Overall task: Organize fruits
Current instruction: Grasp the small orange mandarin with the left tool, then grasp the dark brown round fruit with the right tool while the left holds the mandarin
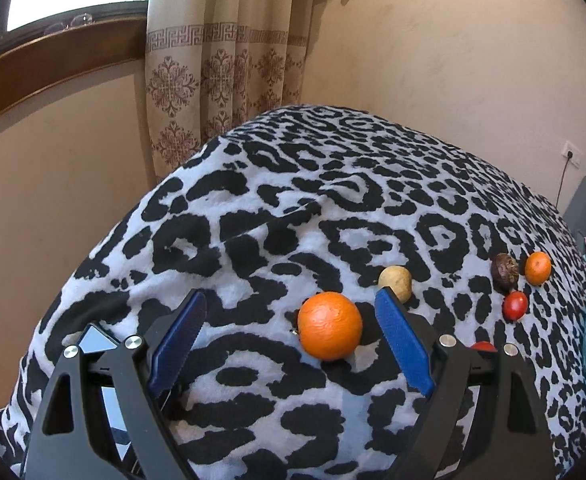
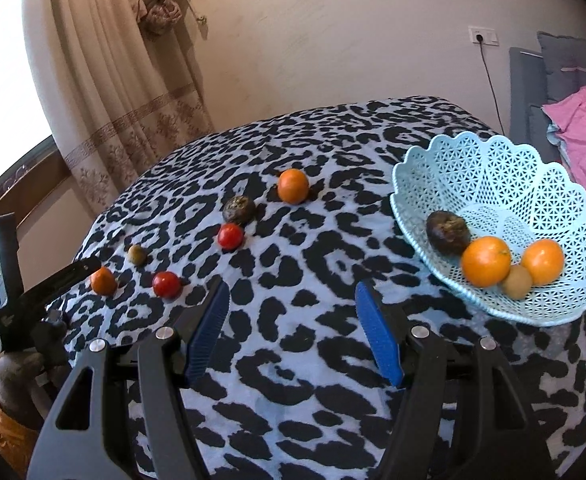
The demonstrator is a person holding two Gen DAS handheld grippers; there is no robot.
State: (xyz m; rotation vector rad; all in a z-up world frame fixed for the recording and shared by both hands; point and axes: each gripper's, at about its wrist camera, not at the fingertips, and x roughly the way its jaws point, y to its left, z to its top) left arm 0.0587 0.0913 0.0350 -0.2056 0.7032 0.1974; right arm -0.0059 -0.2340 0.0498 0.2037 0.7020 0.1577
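A round orange fruit with dimpled peel [image 1: 329, 325] lies on the black-and-white leopard-print blanket [image 1: 293, 208], between the blue-padded fingers of the left gripper [image 1: 291, 312]; those jaws stand wide apart, neither pad touches the peel, and the fruit sits nearer the right-hand pad. Just beyond that pad rests a small tan, potato-coloured round fruit [image 1: 395, 282]. Farther right on the blanket are a dark brown wrinkled fruit [image 1: 505, 271], a smaller orange [image 1: 537, 267] beside it, and a glossy red round fruit [image 1: 515, 306] just in front of the brown one. Another red fruit [image 1: 483, 346] peeks out behind the gripper's right arm.

In the right wrist view the right gripper [image 2: 293, 312] hangs over bare blanket with its fingers parted about halfway and nothing between them. To its right, at the near right corner of the blanket, sits a pale blue openwork plastic basket with a scalloped rim [image 2: 493, 168]. It holds a dark wrinkled fruit [image 2: 448, 232], two oranges [image 2: 485, 261] [image 2: 542, 261] and a small tan fruit [image 2: 517, 281] wedged between the oranges.

A patterned beige curtain [image 1: 221, 60] hangs against the far wall, left of the blanket's far end.
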